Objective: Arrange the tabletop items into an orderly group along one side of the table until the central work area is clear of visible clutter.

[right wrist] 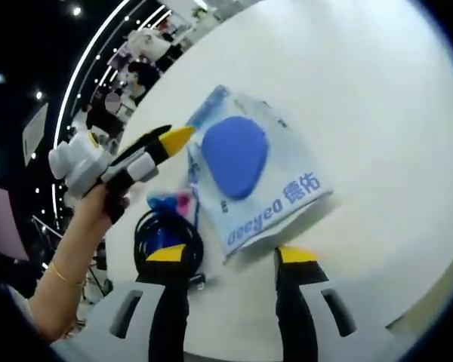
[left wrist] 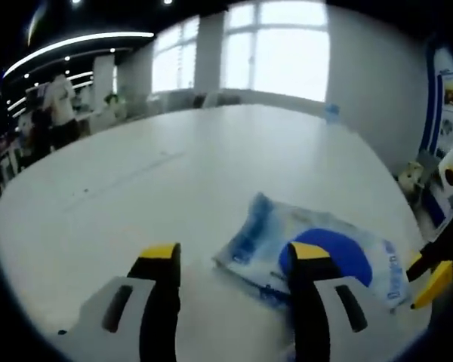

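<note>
Both tools, left (left wrist: 230,256) and right (right wrist: 232,255), stand spread near a blue-white packet (right wrist: 260,177) printed "deeyeo 德佑".

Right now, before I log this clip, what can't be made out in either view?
- Left gripper view: the packet is partly covered by the left gripper; its print is blurred.
- Right gripper view: the black cable coil sits partly behind the right gripper; the small blue and pink item is too blurred to identify.
- Left gripper view: background people and shelf items are too small and blurred.
</note>
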The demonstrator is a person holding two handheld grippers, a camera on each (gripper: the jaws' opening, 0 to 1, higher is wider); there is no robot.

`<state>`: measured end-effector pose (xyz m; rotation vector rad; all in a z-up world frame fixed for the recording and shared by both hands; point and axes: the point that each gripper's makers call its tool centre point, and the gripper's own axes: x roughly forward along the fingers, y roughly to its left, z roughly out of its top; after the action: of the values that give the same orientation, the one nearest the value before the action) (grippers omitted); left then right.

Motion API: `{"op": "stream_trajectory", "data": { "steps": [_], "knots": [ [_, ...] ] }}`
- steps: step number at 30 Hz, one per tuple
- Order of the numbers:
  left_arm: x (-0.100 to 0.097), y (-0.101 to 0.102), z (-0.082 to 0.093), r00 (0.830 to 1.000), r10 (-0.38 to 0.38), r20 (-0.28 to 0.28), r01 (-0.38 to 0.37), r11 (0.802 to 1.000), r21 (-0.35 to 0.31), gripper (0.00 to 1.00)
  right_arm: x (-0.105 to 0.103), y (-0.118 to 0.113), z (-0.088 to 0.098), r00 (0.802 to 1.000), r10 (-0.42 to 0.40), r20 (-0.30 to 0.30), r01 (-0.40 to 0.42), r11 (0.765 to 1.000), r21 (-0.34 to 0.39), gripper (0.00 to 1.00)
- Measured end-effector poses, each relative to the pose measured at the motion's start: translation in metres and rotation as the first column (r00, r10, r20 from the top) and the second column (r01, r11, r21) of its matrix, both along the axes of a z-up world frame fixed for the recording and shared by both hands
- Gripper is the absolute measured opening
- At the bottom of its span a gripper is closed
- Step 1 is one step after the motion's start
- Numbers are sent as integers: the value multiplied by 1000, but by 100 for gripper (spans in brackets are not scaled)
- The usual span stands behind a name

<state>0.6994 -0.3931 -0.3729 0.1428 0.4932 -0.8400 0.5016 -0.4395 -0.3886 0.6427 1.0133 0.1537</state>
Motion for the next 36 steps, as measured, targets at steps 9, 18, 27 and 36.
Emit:
{"op": "stream_trajectory", "data": {
  "steps": [9, 18, 27, 36],
  "knots": [
    [-1, -4, -14, 997, -1, -72, 0, 1000, -5, 41, -1, 1, -3, 1000, -28, -13, 28, 1000, 13, 32],
    [1, -8, -16, 996, -13, -93, 10, 999, -34, 25, -1, -4, -7, 993, -113, -36, 115, 991, 71, 23],
    [-3, -11, -17, 995, -29, -96, 28, 1000, -10, 20, -4, -5, -9, 980, -180, -81, 190, 972, 141, 14],
    [-7, -9, -16, 995, -58, -84, 61, 998, 26, 10, -1, -3, -8, 977, -204, -68, 213, 960, 181, 4]
  ]
}}
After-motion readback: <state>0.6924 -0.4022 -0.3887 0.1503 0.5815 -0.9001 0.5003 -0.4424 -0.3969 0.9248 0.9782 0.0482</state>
